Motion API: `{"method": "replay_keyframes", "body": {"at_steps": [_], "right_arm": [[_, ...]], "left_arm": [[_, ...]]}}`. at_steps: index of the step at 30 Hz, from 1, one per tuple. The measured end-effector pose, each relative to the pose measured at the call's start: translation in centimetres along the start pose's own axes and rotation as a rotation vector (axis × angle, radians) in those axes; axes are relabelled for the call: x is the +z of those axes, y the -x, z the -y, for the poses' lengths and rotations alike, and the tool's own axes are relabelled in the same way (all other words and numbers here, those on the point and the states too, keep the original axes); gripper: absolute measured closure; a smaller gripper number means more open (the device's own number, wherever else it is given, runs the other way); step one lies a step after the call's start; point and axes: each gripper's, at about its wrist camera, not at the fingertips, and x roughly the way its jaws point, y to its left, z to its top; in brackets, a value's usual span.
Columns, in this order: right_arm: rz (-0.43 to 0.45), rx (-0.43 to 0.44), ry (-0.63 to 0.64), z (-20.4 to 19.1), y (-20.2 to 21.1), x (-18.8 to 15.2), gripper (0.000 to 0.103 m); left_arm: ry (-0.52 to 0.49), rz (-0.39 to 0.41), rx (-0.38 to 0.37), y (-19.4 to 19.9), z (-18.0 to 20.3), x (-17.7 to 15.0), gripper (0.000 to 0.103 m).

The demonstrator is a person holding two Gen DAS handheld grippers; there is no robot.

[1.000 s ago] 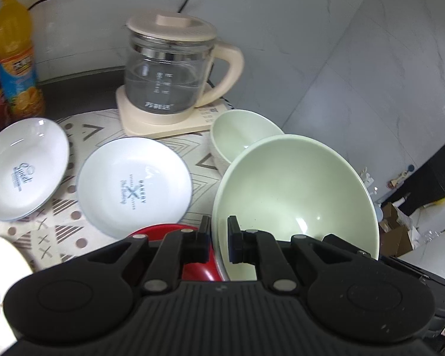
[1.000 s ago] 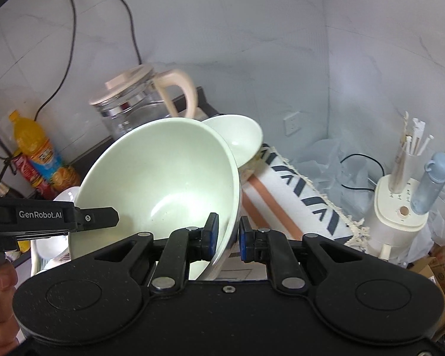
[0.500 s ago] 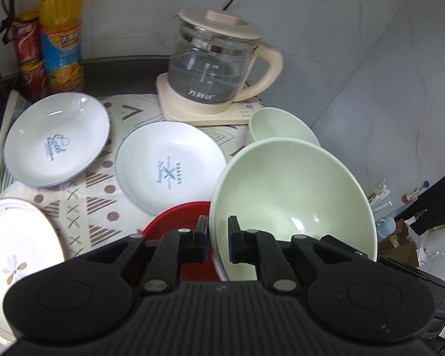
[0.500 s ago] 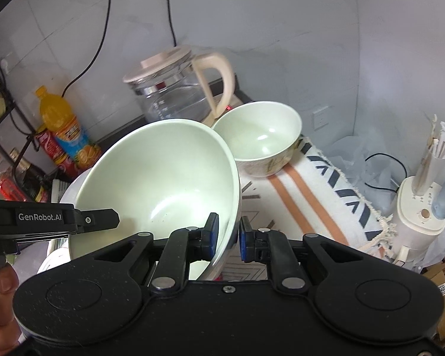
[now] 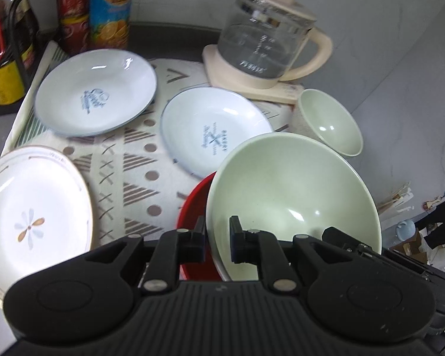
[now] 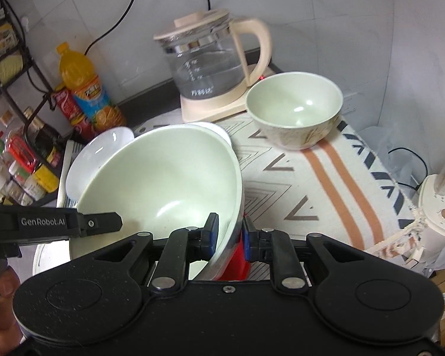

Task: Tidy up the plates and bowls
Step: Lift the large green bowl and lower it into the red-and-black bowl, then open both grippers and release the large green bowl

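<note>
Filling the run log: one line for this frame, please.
left gripper: shut on large green bowl rim | right gripper: jaws opening, rim between | bowl: over red bowl | small green bowl: on mat

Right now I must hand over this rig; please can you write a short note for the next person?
Left gripper: shut on the big green bowl at its rim.
Right gripper: jaws opening, same rim between them.
The big green bowl tilts over the red bowl; seated or not, unclear.
Done: nothing sure.
To do: small green bowl and three plates lie apart on the cloth, unstacked.
</note>
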Motion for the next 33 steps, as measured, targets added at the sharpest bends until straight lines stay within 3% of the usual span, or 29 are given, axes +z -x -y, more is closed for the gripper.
{"method": "replay_keyframes", "body": {"at_steps": [19,28,33], "right_arm": [[-0.088,0.004,-0.003,-0.2,-3.6,-0.1,0.088],[-0.104,-0.015,-0.036,0.3,-5.1,0.3,0.087],[-0.135,0.029,-0.037,0.0,-4.9,0.9,0.073]], "left_arm": [[0.04,-0.092,0.019,-1.6,-1.3,0.2,0.089],[0.038,-0.048,0.053,-0.8,-1.4,0.9,0.084],[0.047,-0.047,0.065,-0.7,-1.4,1.0,0.083]]}}
